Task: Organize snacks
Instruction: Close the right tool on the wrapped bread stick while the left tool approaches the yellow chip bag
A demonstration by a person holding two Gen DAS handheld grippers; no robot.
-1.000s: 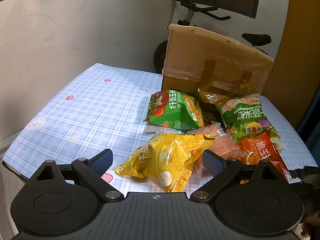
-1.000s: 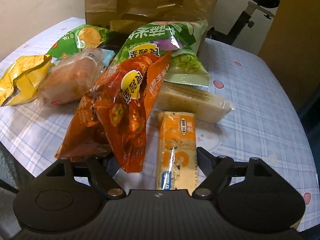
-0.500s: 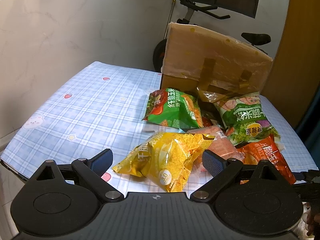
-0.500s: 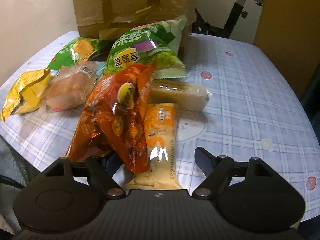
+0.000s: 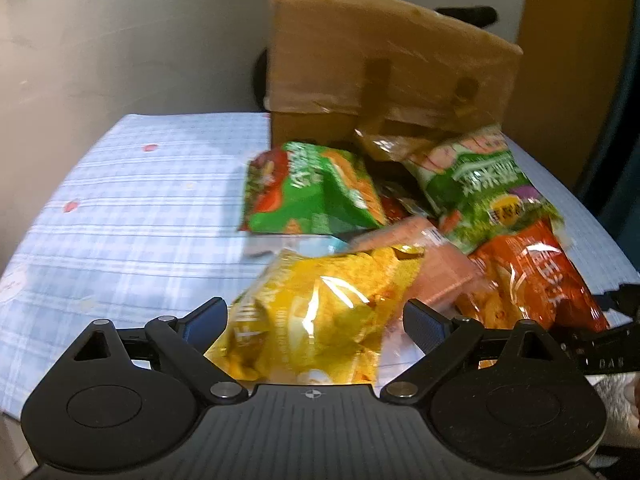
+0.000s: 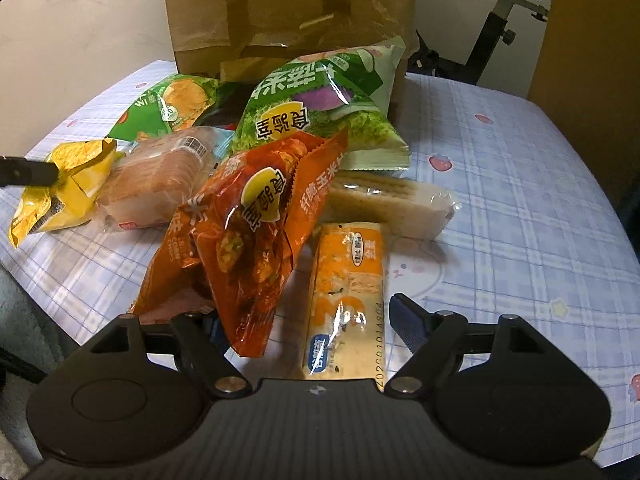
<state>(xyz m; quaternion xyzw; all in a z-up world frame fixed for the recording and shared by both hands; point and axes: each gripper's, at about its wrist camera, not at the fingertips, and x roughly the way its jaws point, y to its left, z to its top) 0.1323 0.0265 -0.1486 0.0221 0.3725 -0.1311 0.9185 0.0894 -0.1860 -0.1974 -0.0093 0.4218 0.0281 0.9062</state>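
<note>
A pile of snack packs lies on the checked tablecloth before a brown paper bag (image 5: 384,64). My left gripper (image 5: 316,316) is open, its jaws on either side of a yellow chip bag (image 5: 320,308). My right gripper (image 6: 308,320) is open around the near ends of an orange-red chip bag (image 6: 248,240) and an orange cracker pack (image 6: 348,296). Behind lie a pink bread pack (image 6: 160,176), a green chip bag (image 5: 312,192), a green-and-white bag (image 6: 324,104) and a pale cracker pack (image 6: 392,204).
The paper bag (image 6: 288,4) stands upright at the back of the table. The tablecloth (image 5: 132,208) stretches left of the pile and also right of it (image 6: 520,184). An exercise bike (image 6: 508,20) stands behind the table. The table's front edge is close below both grippers.
My left gripper has moved forward and right, so the yellow bag now lies between its jaws. My right gripper has shifted slightly over the orange packs. Both stay open.
</note>
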